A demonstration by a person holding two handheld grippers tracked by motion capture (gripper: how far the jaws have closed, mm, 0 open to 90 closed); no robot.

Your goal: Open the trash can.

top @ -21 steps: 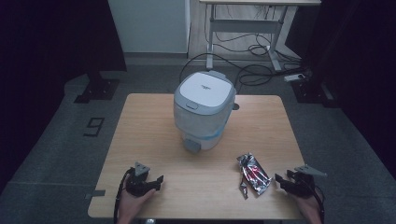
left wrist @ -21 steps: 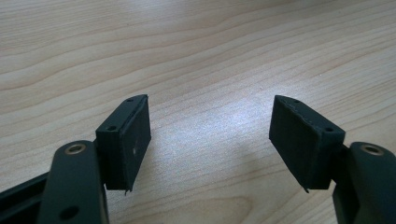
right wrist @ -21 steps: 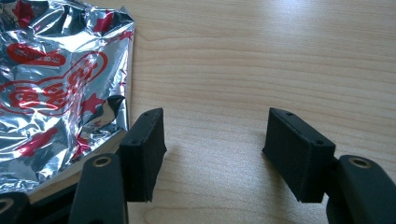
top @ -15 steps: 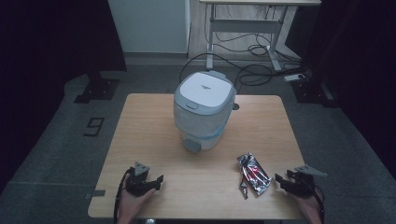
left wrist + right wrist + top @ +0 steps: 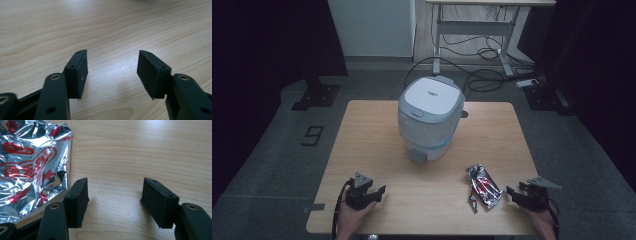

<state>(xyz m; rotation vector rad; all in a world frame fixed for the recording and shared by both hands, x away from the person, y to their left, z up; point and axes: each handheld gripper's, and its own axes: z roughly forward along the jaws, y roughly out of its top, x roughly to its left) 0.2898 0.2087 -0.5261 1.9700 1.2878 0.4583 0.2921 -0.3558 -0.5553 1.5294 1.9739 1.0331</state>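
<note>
The surface (image 5: 377,135) is pale wood with fine grain lines. The cooker (image 5: 430,117) is white and grey, with a light blue band low down. The foil packet (image 5: 482,187) is shiny silver with red stars and lettering. Both grippers' jaws are black.

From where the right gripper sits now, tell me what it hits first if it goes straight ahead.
Probably nothing: the right gripper, open, points over bare table. The foil packet lies just left of its line.
</note>
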